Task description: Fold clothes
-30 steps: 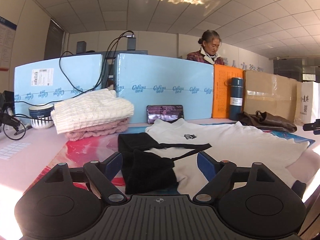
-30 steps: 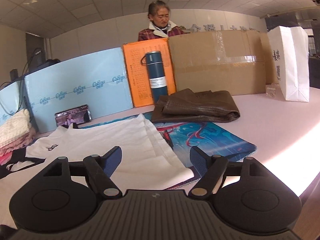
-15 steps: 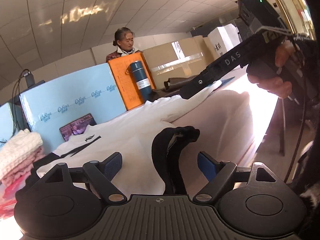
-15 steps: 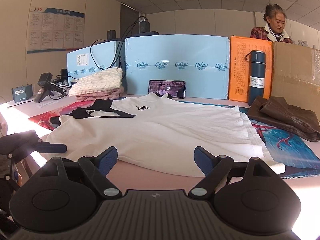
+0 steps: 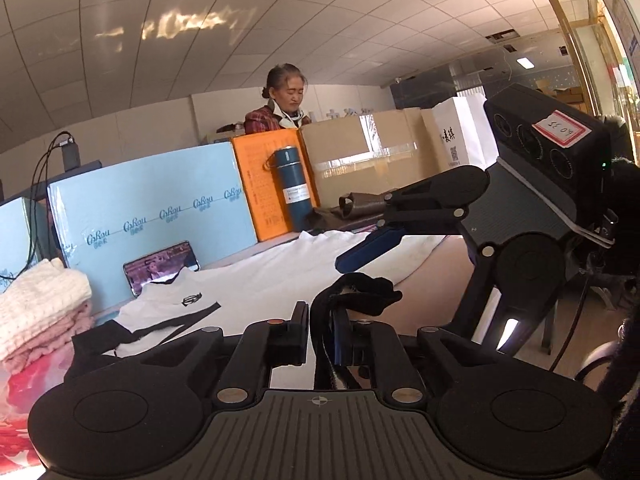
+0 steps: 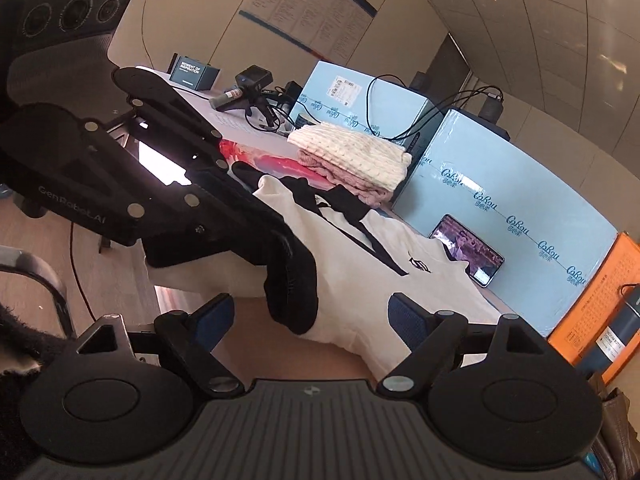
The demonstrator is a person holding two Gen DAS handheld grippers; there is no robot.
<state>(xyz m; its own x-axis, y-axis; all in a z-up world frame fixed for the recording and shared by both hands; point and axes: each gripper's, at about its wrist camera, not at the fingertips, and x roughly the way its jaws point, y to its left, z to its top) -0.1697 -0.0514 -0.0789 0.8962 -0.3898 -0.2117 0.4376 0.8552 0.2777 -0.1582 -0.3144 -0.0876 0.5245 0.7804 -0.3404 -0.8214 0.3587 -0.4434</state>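
A white shirt [image 5: 280, 276] with black sleeves lies spread on the table; it also shows in the right wrist view [image 6: 384, 256]. My left gripper [image 5: 326, 330] is shut on the shirt's black sleeve cuff [image 5: 356, 292], which bunches up between its jaws. In the right wrist view the left gripper [image 6: 276, 240] holds that black cuff [image 6: 292, 292] just in front of my right gripper [image 6: 310, 320], which is open and empty. In the left wrist view the right gripper [image 5: 372, 246] hovers open above the shirt.
Folded cream and pink knitwear [image 5: 40, 312] is stacked at the left. Blue foam boards [image 5: 160, 212], a phone [image 5: 162, 264], an orange box [image 5: 268, 184], a thermos [image 5: 294, 188], cardboard boxes [image 5: 368, 152] and a brown jacket [image 5: 352, 208] line the back. A woman [image 5: 284, 100] stands behind.
My left gripper has closed on the black sleeve cuff. My right gripper has swung left and now faces the left gripper and the cuff.
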